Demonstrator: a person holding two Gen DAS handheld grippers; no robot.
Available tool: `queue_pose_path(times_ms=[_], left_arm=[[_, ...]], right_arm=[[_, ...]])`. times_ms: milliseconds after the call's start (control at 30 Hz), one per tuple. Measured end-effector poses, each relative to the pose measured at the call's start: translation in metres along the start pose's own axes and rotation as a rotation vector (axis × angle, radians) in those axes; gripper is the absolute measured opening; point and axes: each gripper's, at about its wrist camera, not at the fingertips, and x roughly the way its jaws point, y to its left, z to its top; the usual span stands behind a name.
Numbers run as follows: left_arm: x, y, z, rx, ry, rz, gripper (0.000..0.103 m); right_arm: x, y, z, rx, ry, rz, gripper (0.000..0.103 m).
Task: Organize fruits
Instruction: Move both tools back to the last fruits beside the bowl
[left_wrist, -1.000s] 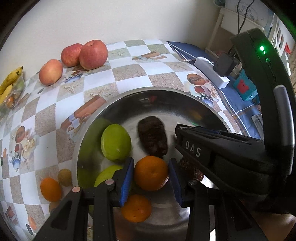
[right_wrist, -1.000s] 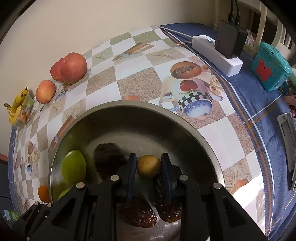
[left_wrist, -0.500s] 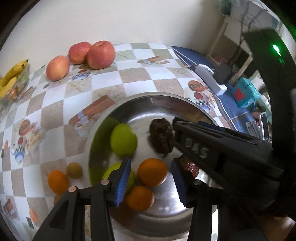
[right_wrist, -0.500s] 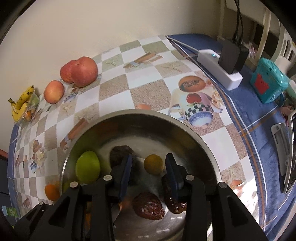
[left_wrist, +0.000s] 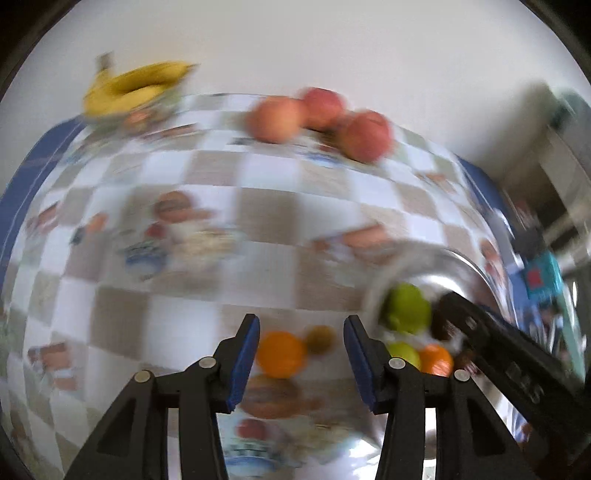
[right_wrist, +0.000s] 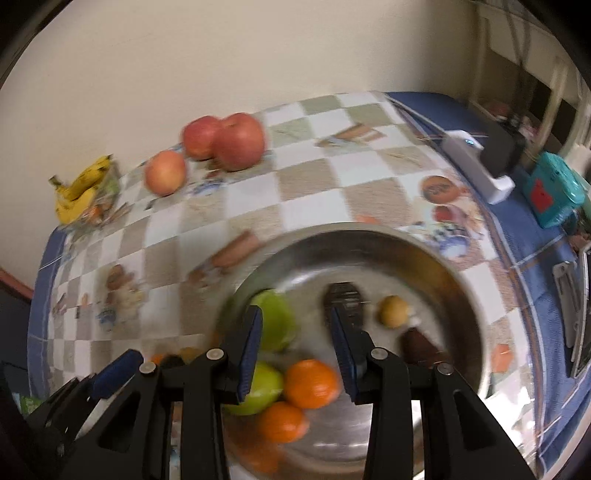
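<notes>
Presently: left gripper (left_wrist: 300, 349) with jaws apart, empty, held over the checkered surface (left_wrist: 258, 221) beside the bowl. Between the jaws, lower down on the cloth, an orange (left_wrist: 280, 353) with a small brownish fruit (left_wrist: 320, 339) touching or just beside it; contact with either jaw not apparent. View heavily blurred. To the right, steel bowl (left_wrist: 436, 266) holding a green fruit (left_wrist: 406, 308), a second green fruit and an orange, partly hidden by the right gripper's black body.

Right gripper (right_wrist: 297, 345) with jaws apart, empty, above the bowl (right_wrist: 369, 240). Nearest in the bowl: two oranges (right_wrist: 312, 384), one behind the other, and a green fruit (right_wrist: 264, 387). Further in: a larger green fruit (right_wrist: 277, 325) behind the left jaw, a dark oblong item (right_wrist: 345, 299), a small yellow-brown fruit (right_wrist: 394, 312), and another dark piece (right_wrist: 419, 345) close to it.

Beyond the bowl, near the wall: three red apples (right_wrist: 238, 142) grouped together, two touching, the third just beside. Bananas (right_wrist: 79, 190) at the far left corner. White power strip (right_wrist: 476, 164) and teal box (right_wrist: 554, 188) at far right, well apart from the fruit.
</notes>
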Motion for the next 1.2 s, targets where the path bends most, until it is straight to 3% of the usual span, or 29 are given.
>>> queue_pose_path(times_ms=[167,267,433,567,633,700,800,967,1067,1200], left_arm=[[-0.009,0.049,0.006,-0.122,-0.033,0.062,0.053],[-0.011,0.062,0.007,-0.164,-0.044,0.059,0.055],[-0.008,0.061,0.007,-0.155,-0.041,0.058,0.056],[-0.006,0.06,0.008,-0.169,-0.036,0.052,0.076],[-0.007,0.063,0.007,-0.183,-0.04,0.078,0.083],[-0.006,0.071,0.007,-0.209,-0.037,0.123,0.1],[-0.009,0.083,0.005,-0.271,-0.058,0.123,0.103],[-0.011,0.087,0.005,-0.27,-0.088,0.164,0.103],[-0.008,0.086,0.005,-0.268,-0.097,0.148,0.103],[0.006,0.079,0.003,-0.241,-0.05,0.135,0.103]], right_arm=[[0.008,0.035,-0.004,-0.056,0.014,0.039,0.039],[0.013,0.049,-0.007,-0.1,0.021,0.035,0.039],[0.014,0.057,-0.01,-0.139,0.023,0.036,0.039],[0.017,0.061,-0.013,-0.156,0.037,0.052,0.039],[0.018,0.063,-0.013,-0.164,0.041,0.056,0.054],[0.019,0.063,-0.014,-0.171,0.032,0.019,0.078],[0.019,0.057,-0.013,-0.159,0.013,0.002,0.094],[0.019,0.055,-0.013,-0.166,-0.007,-0.027,0.094],[0.02,0.055,-0.014,-0.167,-0.012,-0.04,0.094],[0.025,0.053,-0.015,-0.171,0.001,-0.064,0.094]])
